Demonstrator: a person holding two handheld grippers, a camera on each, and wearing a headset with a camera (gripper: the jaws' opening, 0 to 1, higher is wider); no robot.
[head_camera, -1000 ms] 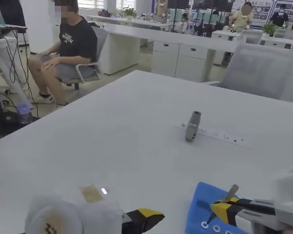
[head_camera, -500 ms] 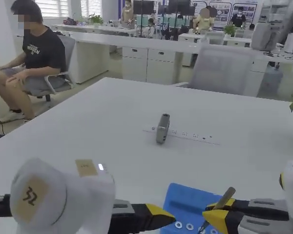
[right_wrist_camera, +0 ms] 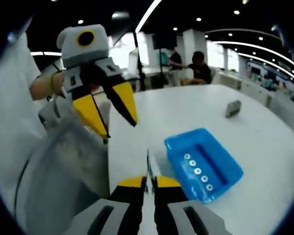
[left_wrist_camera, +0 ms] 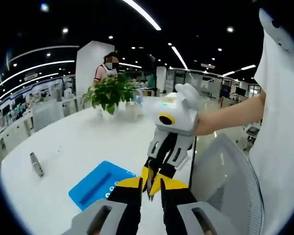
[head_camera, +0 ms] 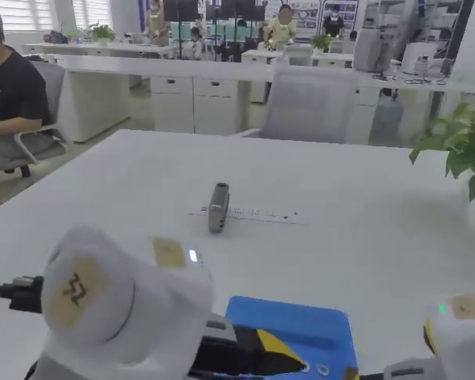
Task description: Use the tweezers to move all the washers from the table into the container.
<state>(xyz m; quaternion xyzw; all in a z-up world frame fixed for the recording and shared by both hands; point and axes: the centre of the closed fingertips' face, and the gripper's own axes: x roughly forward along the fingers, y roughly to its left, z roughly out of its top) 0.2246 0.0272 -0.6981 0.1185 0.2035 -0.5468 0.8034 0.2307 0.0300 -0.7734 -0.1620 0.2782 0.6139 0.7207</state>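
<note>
A blue tray [right_wrist_camera: 220,169] lies on the white table [right_wrist_camera: 264,147], with several small washers [right_wrist_camera: 198,171] in a row inside it. In the head view the tray [head_camera: 301,321] sits near the table's front edge, and two washers [head_camera: 323,370] show at its near side. My right gripper [right_wrist_camera: 149,182] is shut on thin metal tweezers [right_wrist_camera: 148,164] that point toward the tray's near left corner. My left gripper [right_wrist_camera: 120,129] hangs in the air facing it, jaws spread with nothing between them. Its yellow tips [head_camera: 289,364] hover over the tray's near left edge.
A small grey device [head_camera: 219,207] stands on a white strip mid-table. A leafy plant [head_camera: 459,150] stands at the right edge. A grey mesh chair [right_wrist_camera: 73,161] is close by the table's near side. People sit at desks behind.
The head view has swung right, so the whole scene shifted left. My left gripper looms larger and higher in the picture. The right gripper with the tweezers has sunk toward the bottom right corner.
</note>
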